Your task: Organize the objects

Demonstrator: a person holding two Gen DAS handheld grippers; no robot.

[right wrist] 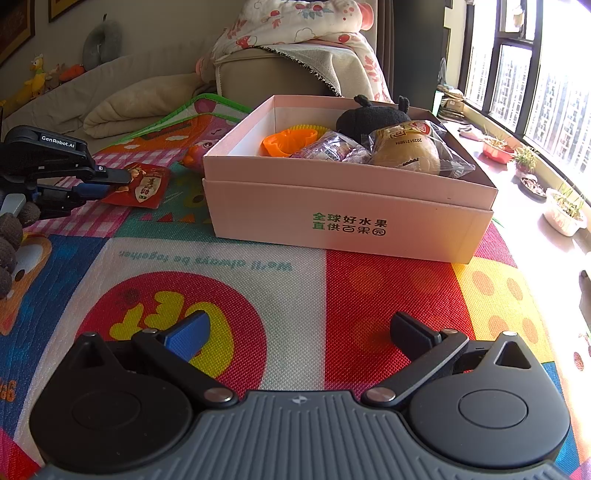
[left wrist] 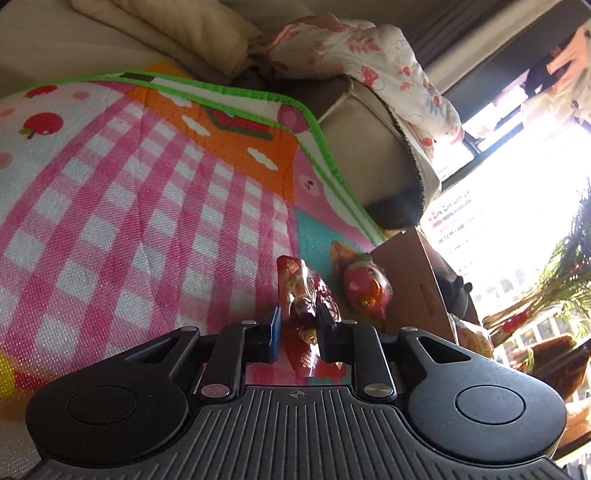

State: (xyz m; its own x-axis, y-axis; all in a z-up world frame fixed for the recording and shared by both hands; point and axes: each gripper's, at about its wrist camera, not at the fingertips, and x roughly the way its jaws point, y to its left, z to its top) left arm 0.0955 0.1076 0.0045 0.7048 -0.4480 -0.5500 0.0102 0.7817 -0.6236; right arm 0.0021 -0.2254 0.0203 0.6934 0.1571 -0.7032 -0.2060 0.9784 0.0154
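My left gripper point(left wrist: 298, 319) is shut on a red snack packet point(left wrist: 304, 295), held edge-on just above the play mat; it also shows in the right wrist view point(right wrist: 110, 182) with the red snack packet point(right wrist: 142, 184) between its fingers. A red fish toy point(left wrist: 365, 286) lies beside the packet, next to the box; it shows in the right wrist view too point(right wrist: 194, 155). A pink cardboard box point(right wrist: 351, 206) holds an orange toy point(right wrist: 288, 142), a wrapped candy pack point(right wrist: 332, 147), a bagged bun point(right wrist: 410, 149) and a black plush point(right wrist: 373, 114). My right gripper point(right wrist: 299, 336) is open and empty over the mat in front of the box.
A colourful play mat point(right wrist: 295, 295) covers the floor. A beige sofa point(right wrist: 273, 74) with a floral blanket point(right wrist: 306, 26) stands behind the box. A cream quilt point(right wrist: 144, 103) lies at the left. Plant pots point(right wrist: 565, 210) line the window sill at the right.
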